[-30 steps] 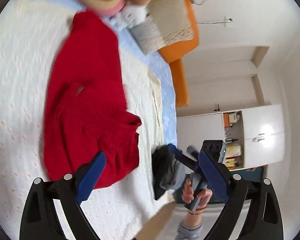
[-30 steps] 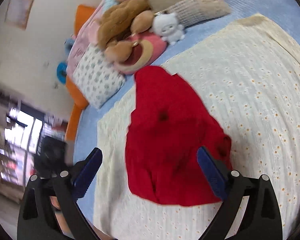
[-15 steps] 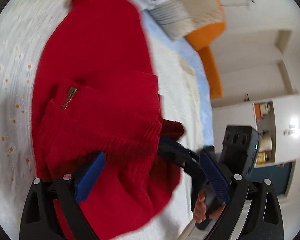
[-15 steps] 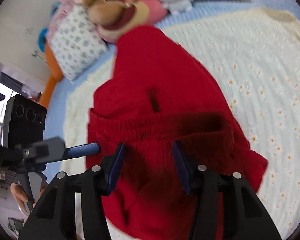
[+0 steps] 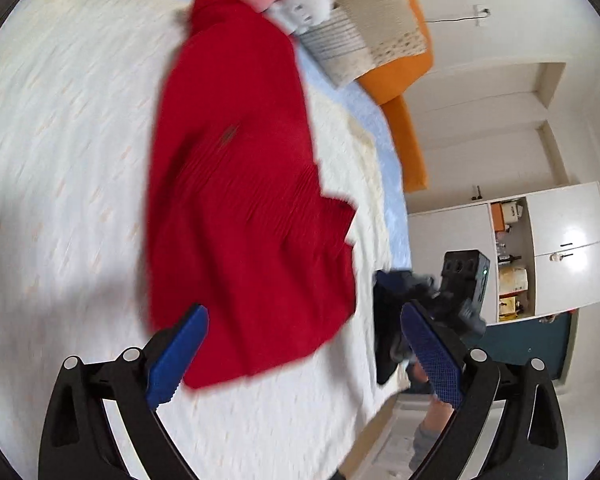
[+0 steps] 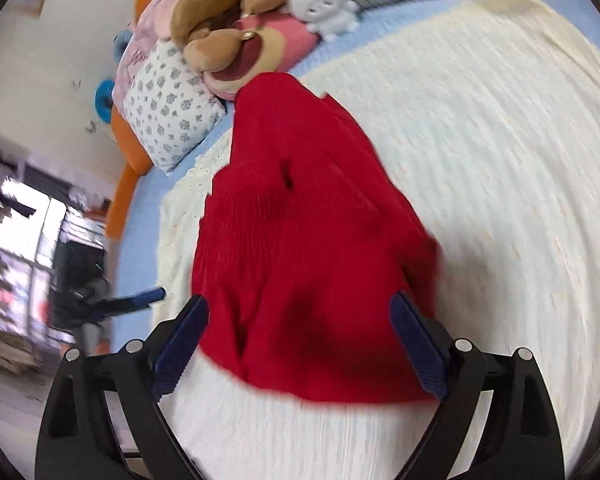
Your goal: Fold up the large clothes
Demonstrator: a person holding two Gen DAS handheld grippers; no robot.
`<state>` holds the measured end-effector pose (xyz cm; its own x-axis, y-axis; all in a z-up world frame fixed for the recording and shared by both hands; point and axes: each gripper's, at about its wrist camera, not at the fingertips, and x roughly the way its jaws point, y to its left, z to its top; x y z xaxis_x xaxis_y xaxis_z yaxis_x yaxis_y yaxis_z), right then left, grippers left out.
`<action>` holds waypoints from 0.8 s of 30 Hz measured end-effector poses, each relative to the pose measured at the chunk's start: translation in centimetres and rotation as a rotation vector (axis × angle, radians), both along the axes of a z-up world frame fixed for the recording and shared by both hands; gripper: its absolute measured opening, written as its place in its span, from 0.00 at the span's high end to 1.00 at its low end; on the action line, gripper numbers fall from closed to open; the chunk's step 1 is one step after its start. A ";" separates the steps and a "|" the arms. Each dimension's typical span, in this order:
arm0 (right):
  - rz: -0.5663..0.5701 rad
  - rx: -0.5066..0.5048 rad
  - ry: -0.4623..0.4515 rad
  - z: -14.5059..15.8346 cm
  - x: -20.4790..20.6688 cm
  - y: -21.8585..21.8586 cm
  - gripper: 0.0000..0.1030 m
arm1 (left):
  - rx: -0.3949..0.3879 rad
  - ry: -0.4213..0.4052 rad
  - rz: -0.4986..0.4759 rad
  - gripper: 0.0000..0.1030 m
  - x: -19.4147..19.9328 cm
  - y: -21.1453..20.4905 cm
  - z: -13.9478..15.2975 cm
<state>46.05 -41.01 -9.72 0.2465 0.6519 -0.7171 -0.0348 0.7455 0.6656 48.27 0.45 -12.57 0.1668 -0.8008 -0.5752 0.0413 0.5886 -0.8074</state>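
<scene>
A red garment (image 5: 240, 200) lies spread on the cream bedspread (image 5: 60, 160), its far end near the plush toys. My left gripper (image 5: 302, 312) hovers open over the garment's near hem, and its blue pads press on nothing. In the right wrist view the red garment (image 6: 300, 220) fills the middle. My right gripper (image 6: 298, 302) hangs over its near edge with jaws opening wide, and the cloth lies below them, not pinched. Each gripper shows in the other's view: the right gripper (image 5: 456, 292) past the bed's right edge, the left gripper (image 6: 112, 304) at the left.
Plush toys (image 6: 240, 32) and pillows (image 6: 172, 104) crowd the head of the bed. An orange bed frame (image 5: 412, 148) borders it. A white cabinet (image 5: 556, 248) stands beyond the bed edge (image 5: 384, 396). The blurred bedspread (image 6: 500, 160) stretches to the right.
Half a second ago both grippers were close over the garment's waistband, the right jaws half closed. Now both have drawn back from it, and the right jaws stand wide.
</scene>
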 end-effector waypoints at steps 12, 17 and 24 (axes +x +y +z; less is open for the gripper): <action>-0.234 0.315 0.316 -9.3 -7.1 -6.3 0.11 | -0.273 0.189 0.149 0.05 -7.1 -1.3 -10.5; -0.262 0.334 0.310 -10.5 -6.5 -5.1 0.11 | -0.258 0.172 0.194 0.05 -6.7 -2.3 -11.7; -0.281 0.263 0.265 -9.9 -3.7 -3.3 0.14 | -0.121 0.112 0.181 0.05 -5.7 -3.8 -10.9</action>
<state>42.37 -44.33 -19.67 0.2701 0.7544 -0.5982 0.3405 0.5063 0.7923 42.58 -3.39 -23.46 0.2543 -0.8278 -0.5002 -0.1500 0.4771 -0.8659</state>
